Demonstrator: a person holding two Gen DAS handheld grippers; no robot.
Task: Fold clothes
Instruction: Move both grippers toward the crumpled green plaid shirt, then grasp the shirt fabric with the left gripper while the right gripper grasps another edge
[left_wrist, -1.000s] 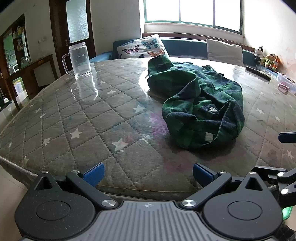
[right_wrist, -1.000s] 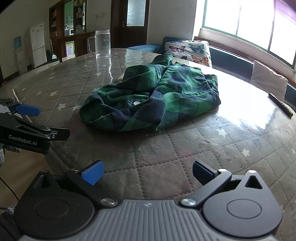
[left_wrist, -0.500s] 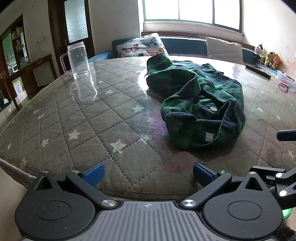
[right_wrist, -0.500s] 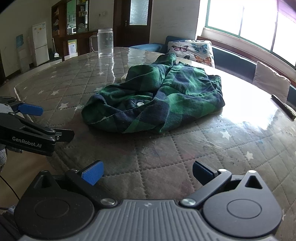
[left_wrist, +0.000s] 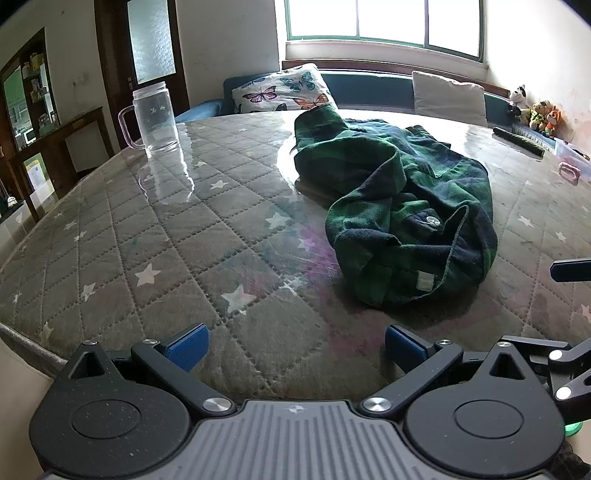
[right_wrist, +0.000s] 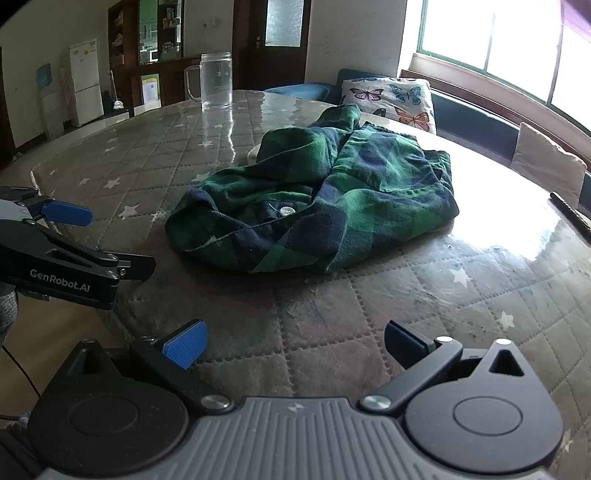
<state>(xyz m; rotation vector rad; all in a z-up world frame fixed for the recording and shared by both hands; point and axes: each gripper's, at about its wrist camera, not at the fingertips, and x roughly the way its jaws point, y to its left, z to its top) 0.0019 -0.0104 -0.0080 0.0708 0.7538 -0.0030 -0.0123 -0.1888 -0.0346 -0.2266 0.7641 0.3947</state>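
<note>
Daylight poured through green-framed window (left_wrist: 384, 22) above blue bench (left_wrist: 369, 92); butterfly pillow (left_wrist: 284, 88), dark wooden door (left_wrist: 147, 48), white fridge (right_wrist: 86, 83) lined room.

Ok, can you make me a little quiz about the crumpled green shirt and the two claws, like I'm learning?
1. True or false: the crumpled green and navy plaid shirt is already folded flat.
2. What is the open left claw holding: A the shirt, B the clear plastic handled jug, C nothing?
3. Fill in: the open right claw hovers above the grey quilted star-patterned table cover, and touches ____.

Key: 1 false; 2 C; 3 nothing.
</note>
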